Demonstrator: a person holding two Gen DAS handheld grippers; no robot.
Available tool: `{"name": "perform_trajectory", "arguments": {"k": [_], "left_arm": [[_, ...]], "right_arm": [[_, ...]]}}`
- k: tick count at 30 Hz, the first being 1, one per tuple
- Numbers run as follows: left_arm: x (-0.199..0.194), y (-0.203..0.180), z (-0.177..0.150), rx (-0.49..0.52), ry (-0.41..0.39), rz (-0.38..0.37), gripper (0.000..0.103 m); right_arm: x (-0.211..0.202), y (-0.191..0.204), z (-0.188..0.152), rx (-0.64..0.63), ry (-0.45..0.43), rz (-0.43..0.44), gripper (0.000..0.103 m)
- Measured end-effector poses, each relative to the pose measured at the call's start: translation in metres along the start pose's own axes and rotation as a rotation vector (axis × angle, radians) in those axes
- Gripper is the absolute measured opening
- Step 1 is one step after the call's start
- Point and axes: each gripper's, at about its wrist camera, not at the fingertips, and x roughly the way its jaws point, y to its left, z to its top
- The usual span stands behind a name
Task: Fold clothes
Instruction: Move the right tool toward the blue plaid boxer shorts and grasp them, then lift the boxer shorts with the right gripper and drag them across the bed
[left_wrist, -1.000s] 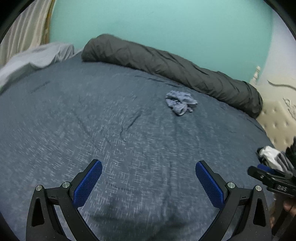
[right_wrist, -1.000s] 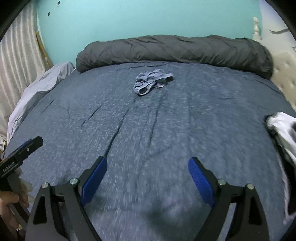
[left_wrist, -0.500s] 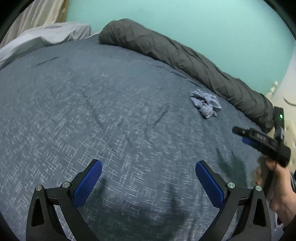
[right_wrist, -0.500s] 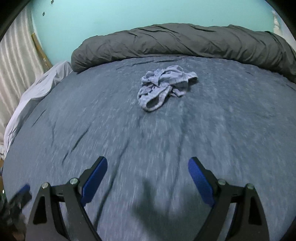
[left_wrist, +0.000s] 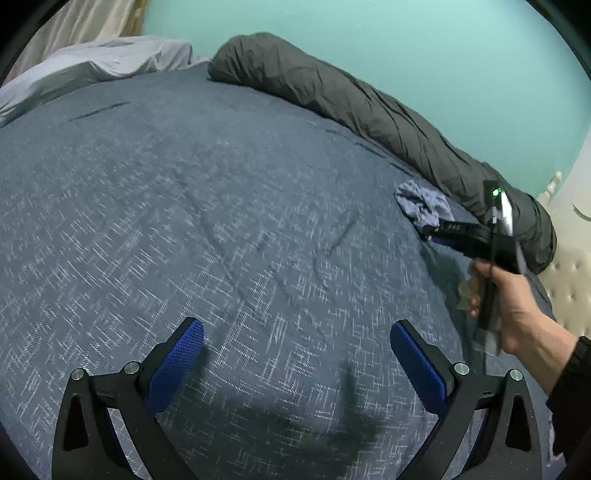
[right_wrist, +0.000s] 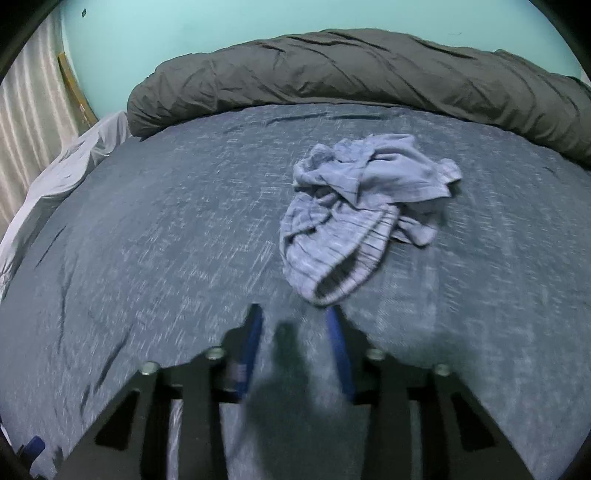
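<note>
A crumpled light blue-grey garment (right_wrist: 354, 210) with a ribbed waistband lies on the dark blue bedspread (right_wrist: 166, 240). My right gripper (right_wrist: 295, 317) sits just short of the garment's near edge, its blue-padded jaws narrowed to a small gap with nothing between them. In the left wrist view the garment (left_wrist: 424, 206) lies far right, with the right gripper (left_wrist: 458, 232) in a hand beside it. My left gripper (left_wrist: 295, 339) is wide open and empty over the bedspread (left_wrist: 184, 221).
A rolled dark grey duvet (right_wrist: 351, 70) lies along the far edge of the bed against the teal wall; it also shows in the left wrist view (left_wrist: 351, 99). A pale grey sheet (left_wrist: 92, 66) is bunched at the left. A tufted cream headboard (left_wrist: 569, 295) is at the right.
My right gripper has moved forward close to the garment and its jaws have narrowed from wide open. The left gripper has swung left and stays open.
</note>
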Motion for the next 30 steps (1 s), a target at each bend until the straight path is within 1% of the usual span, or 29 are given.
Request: {"name": "perform_trajectory", "arguments": {"k": [2, 4, 7, 10, 16, 19, 24, 27, 30], "left_arm": [[-0.001, -0.001, 0.0, 0.009, -0.006, 0.0, 0.103], [0.001, 0.0, 0.0, 0.006, -0.002, -0.004, 0.103], [-0.002, 0.001, -0.002, 0.01, 0.0, -0.002, 0.103], [-0.008, -0.002, -0.003, 0.025, -0.01, -0.008, 0.103], [-0.022, -0.002, -0.001, 0.0, -0.034, -0.035, 0.103], [-0.033, -0.008, -0.003, 0.013, -0.043, -0.061, 0.103], [-0.061, -0.015, -0.016, 0.052, -0.044, -0.091, 0.103], [-0.078, -0.021, -0.025, 0.071, -0.046, -0.106, 0.103], [-0.095, -0.024, -0.038, 0.092, -0.031, -0.129, 0.103]], "right_arm": [[0.008, -0.002, 0.005, 0.008, -0.002, 0.0, 0.012], [0.011, -0.004, 0.008, 0.011, -0.014, 0.013, 0.005], [-0.001, 0.001, 0.005, -0.016, -0.051, 0.024, 0.003], [-0.026, 0.003, -0.002, -0.046, -0.083, 0.041, 0.003], [-0.106, 0.002, -0.018, -0.077, -0.143, 0.094, 0.003], [-0.152, 0.0, -0.03, -0.074, -0.167, 0.12, 0.003], [-0.226, 0.002, -0.054, -0.084, -0.203, 0.143, 0.003], [-0.265, 0.009, -0.073, -0.088, -0.213, 0.164, 0.003], [-0.302, 0.022, -0.095, -0.098, -0.22, 0.199, 0.003]]}}
